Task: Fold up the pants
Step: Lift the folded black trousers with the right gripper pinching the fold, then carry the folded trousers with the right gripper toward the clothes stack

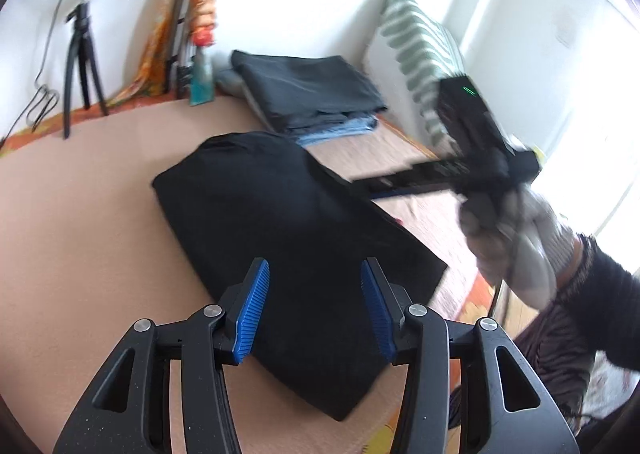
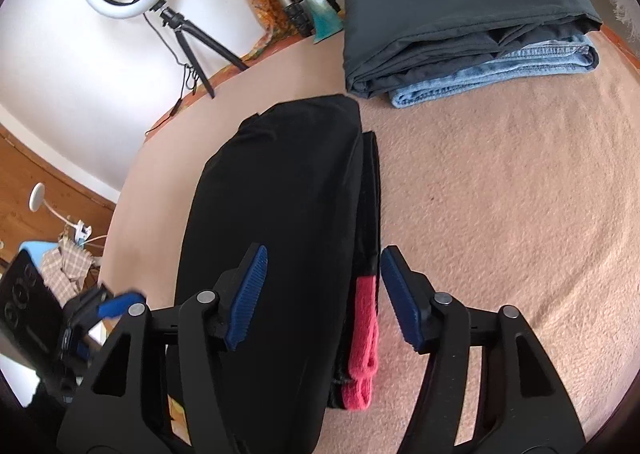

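While black pants point(image 2: 276, 214) lie folded, left gripper point(image 1: 314, 294), right gripper point(image 2: 322, 290) gape, empty

no readable text, labels, brands or numbers anywhere

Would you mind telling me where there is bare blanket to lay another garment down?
Bare pink blanket lies right of the folded black pants, below the stack of folded clothes. A narrower strip runs left of the pants. The far edge by the stack and ring light tripod is crowded.
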